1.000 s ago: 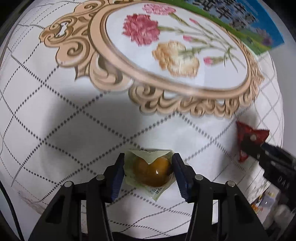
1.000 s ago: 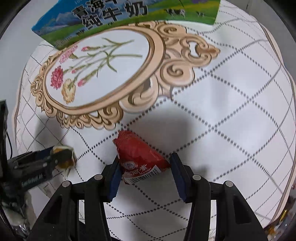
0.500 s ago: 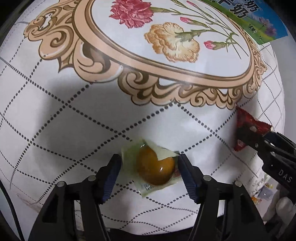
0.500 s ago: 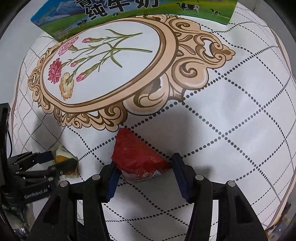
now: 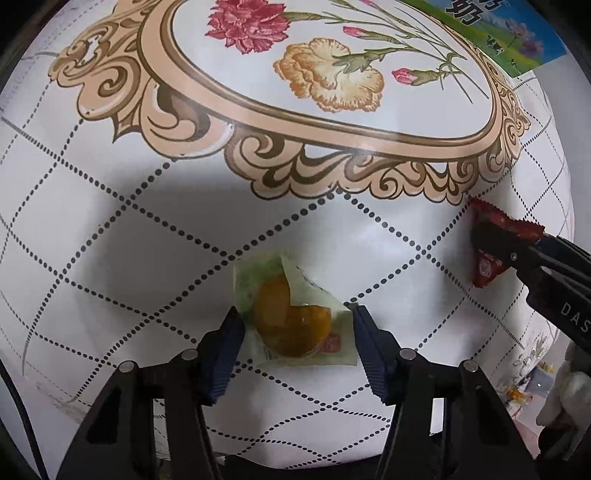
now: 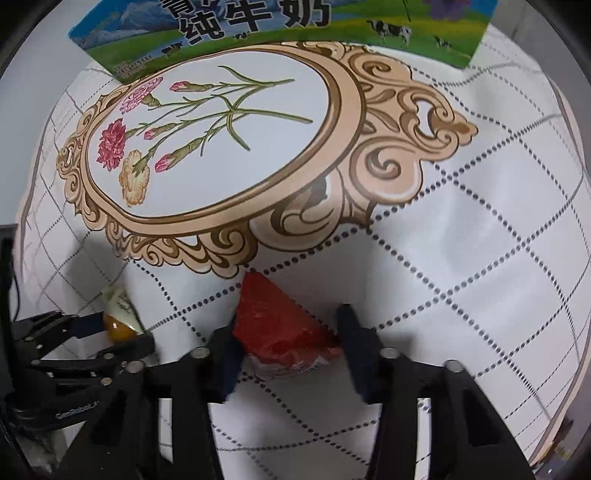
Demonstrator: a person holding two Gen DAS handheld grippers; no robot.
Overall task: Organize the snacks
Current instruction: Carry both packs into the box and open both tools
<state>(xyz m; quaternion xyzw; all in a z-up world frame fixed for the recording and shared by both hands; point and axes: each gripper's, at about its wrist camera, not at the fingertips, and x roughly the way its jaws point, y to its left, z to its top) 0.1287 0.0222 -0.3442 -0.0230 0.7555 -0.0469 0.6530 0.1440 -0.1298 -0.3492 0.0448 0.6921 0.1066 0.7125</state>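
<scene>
A clear-green packet with an orange-brown snack (image 5: pixel 291 325) lies flat on the tablecloth (image 5: pixel 110 258). My left gripper (image 5: pixel 295 314) points down over it with its jaws closing. The pads stand at the wrapper's two edges and do not squeeze it. In the right wrist view this gripper (image 6: pixel 92 332) and snack (image 6: pixel 118 328) show at lower left. A red snack packet (image 6: pixel 280 328) sits between the pads of my right gripper (image 6: pixel 288 325). Its jaws are closing and both pads meet the packet's sides. The left wrist view shows that packet (image 5: pixel 495 236) at the right, with black fingers across it.
A blue-green milk carton (image 6: pixel 258 29) lies at the far side, beyond the oval flower medallion (image 6: pixel 221 147). The table's edge runs close on the right of the left wrist view, with small clutter (image 5: pixel 532 373) below it. White dotted cloth stretches to the left (image 5: pixel 74 184).
My left jaws went from shut on the orange snack to wider, and the packet now lies flat. My right jaws narrowed onto the red packet. Both grippers shifted toward the medallion.
</scene>
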